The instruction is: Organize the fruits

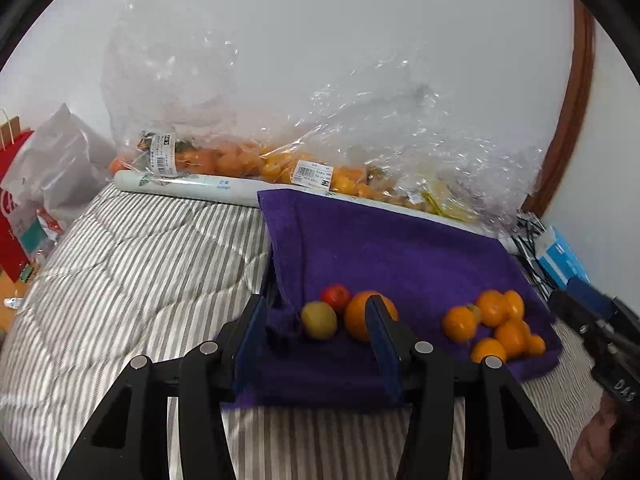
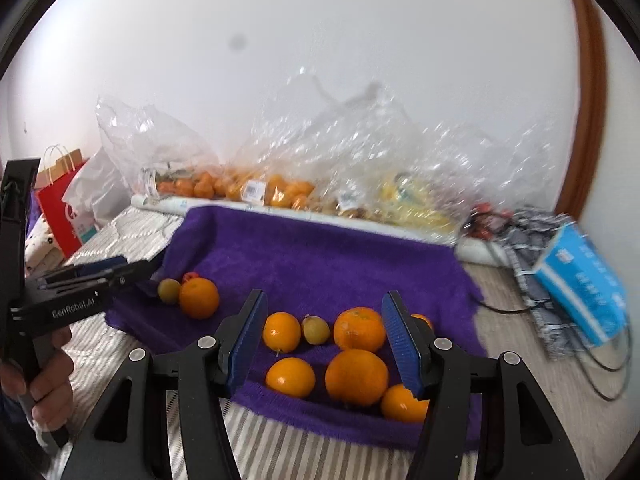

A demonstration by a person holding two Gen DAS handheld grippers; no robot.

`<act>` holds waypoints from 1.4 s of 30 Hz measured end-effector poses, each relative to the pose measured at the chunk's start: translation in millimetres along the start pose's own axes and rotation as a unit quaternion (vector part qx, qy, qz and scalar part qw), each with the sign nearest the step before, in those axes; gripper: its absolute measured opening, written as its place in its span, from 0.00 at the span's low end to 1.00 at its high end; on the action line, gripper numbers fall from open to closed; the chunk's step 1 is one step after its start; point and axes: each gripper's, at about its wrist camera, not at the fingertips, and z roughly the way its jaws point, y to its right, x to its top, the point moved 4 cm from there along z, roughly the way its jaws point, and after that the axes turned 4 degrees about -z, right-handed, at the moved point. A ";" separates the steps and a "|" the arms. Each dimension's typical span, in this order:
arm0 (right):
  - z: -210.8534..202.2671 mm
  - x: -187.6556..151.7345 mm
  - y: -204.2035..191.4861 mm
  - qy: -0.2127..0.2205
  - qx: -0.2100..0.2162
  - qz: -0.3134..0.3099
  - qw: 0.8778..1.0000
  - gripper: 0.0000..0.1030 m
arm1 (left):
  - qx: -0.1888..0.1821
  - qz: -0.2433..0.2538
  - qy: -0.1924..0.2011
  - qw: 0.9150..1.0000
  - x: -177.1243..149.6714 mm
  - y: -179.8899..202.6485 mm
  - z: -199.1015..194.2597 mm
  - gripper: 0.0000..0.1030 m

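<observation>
A purple towel [image 1: 400, 248] [image 2: 320, 256] lies on the striped bed. On its left part sit a large orange [image 1: 362, 316] [image 2: 199, 298], a yellow-green fruit [image 1: 319, 319] [image 2: 168, 290] and a red fruit [image 1: 336, 297] [image 2: 191, 277]. On its right part lies a cluster of several oranges [image 1: 496, 328] [image 2: 356, 376] with a small yellow-green fruit [image 2: 315, 330]. My left gripper [image 1: 316, 336] is open and empty, just in front of the left group. My right gripper [image 2: 324, 332] is open and empty, its fingers either side of the cluster.
Clear plastic bags of oranges [image 1: 224, 160] [image 2: 280, 188] and yellow fruit [image 2: 408, 200] line the wall behind a white roll [image 1: 180, 186]. A blue box [image 2: 580, 284] and cables lie right. Red and white bags [image 2: 68, 212] stand left. Striped bedding [image 1: 132, 264] surrounds the towel.
</observation>
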 end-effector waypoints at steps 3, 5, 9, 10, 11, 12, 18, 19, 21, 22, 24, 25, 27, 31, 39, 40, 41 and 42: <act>-34.5 3.5 -3.9 0.003 -0.033 0.011 0.999 0.59 | -0.006 0.018 -0.012 1.000 -10.2 9.2 -21.5 0.59; -51.2 3.0 -5.2 -0.005 -0.043 0.023 0.999 0.59 | 0.017 0.023 0.012 0.999 -15.3 13.2 -46.3 0.61; -91.5 0.8 -9.3 -0.007 -0.052 0.041 0.998 0.59 | 0.009 0.031 0.024 0.999 -18.2 20.9 -87.8 0.68; -102.3 0.1 -10.9 -0.004 -0.059 0.041 0.997 0.60 | 0.017 0.033 0.023 0.999 -18.2 21.8 -94.4 0.69; -112.9 -0.9 -12.2 -0.004 -0.061 0.044 0.997 0.63 | 0.023 0.037 0.023 0.999 -19.3 23.9 -105.8 0.69; -120.7 -1.9 -13.2 -0.005 -0.058 0.049 0.997 0.64 | 0.020 0.040 0.026 0.999 -20.0 26.1 -115.2 0.69; -161.0 -14.9 -17.6 -0.005 -0.056 0.069 0.996 0.77 | 0.009 0.036 0.046 0.998 -26.2 39.9 -164.8 0.76; -166.3 -16.9 -17.9 -0.002 -0.055 0.071 0.996 0.83 | 0.011 0.039 0.050 0.998 -27.6 42.5 -171.6 0.76; -176.7 -20.8 -19.1 -0.002 -0.047 0.071 0.996 0.84 | 0.017 0.047 0.061 0.997 -31.6 48.1 -185.1 0.78; -182.9 -23.0 -19.7 -0.002 -0.047 0.070 0.996 0.85 | 0.020 0.050 0.063 0.997 -33.3 50.2 -189.2 0.79; -194.6 -26.0 -19.1 0.002 -0.055 0.069 0.996 0.94 | 0.022 0.051 0.068 0.996 -38.1 54.9 -200.5 0.80; -203.0 -28.1 -18.3 0.005 -0.061 0.070 0.996 0.97 | 0.020 0.051 0.069 0.996 -40.2 56.5 -205.9 0.80; -214.2 -30.2 -16.9 0.006 -0.063 0.073 0.995 0.98 | 0.019 0.050 0.076 0.996 -43.7 60.8 -217.6 0.80; -236.8 -32.3 -13.3 0.017 -0.061 0.078 0.995 1.00 | 0.022 0.049 0.090 0.994 -46.5 66.7 -234.7 0.82; -257.7 -34.4 -11.5 0.029 -0.062 0.079 0.995 1.00 | 0.029 0.046 0.104 0.993 -48.7 70.5 -246.7 0.82; -258.0 -34.7 -11.4 0.029 -0.063 0.078 0.995 1.00 | 0.030 0.047 0.103 0.993 -48.9 71.0 -246.9 0.82; -258.3 -34.7 -11.3 0.029 -0.063 0.078 0.995 1.00 | 0.031 0.047 0.102 0.993 -48.8 71.4 -246.6 0.82; -258.6 -34.9 -11.4 0.030 -0.064 0.079 0.994 1.00 | 0.033 0.048 0.103 0.993 -48.8 71.5 -246.3 0.82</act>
